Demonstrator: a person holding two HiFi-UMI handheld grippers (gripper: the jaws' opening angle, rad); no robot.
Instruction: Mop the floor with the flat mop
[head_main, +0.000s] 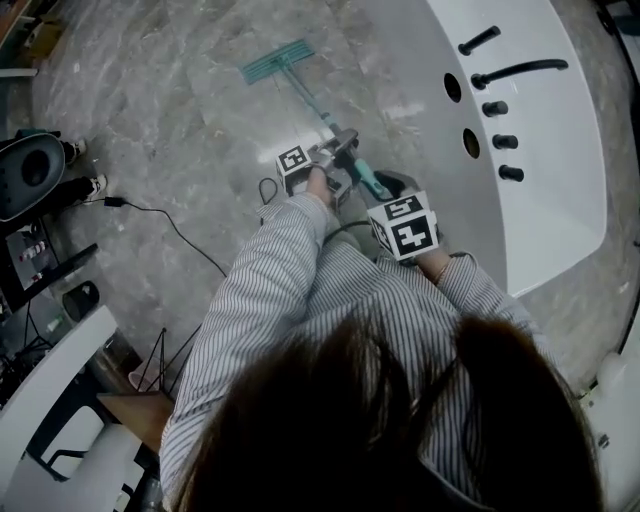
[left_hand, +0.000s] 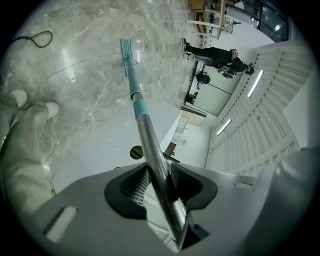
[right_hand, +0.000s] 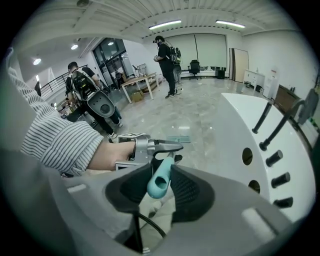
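The flat mop has a teal head (head_main: 277, 60) lying on the grey marble floor (head_main: 170, 120), far ahead of me. Its metal pole (head_main: 312, 104) slants back to a teal handle end (head_main: 372, 184). My left gripper (head_main: 335, 152) is shut on the pole; in the left gripper view the steel pole (left_hand: 152, 155) runs between the ribbed pads (left_hand: 136, 186) out to the mop head (left_hand: 126, 50). My right gripper (head_main: 385, 195) is shut on the teal handle end (right_hand: 161, 180), just behind the left gripper (right_hand: 150, 147).
A large white bathtub (head_main: 560, 180) with black taps (head_main: 518, 70) lies close on the right. A black cable (head_main: 170, 225) snakes over the floor at left, beside equipment (head_main: 30, 175) and a person's shoes (head_main: 85, 185). Other people (right_hand: 165, 55) stand farther off.
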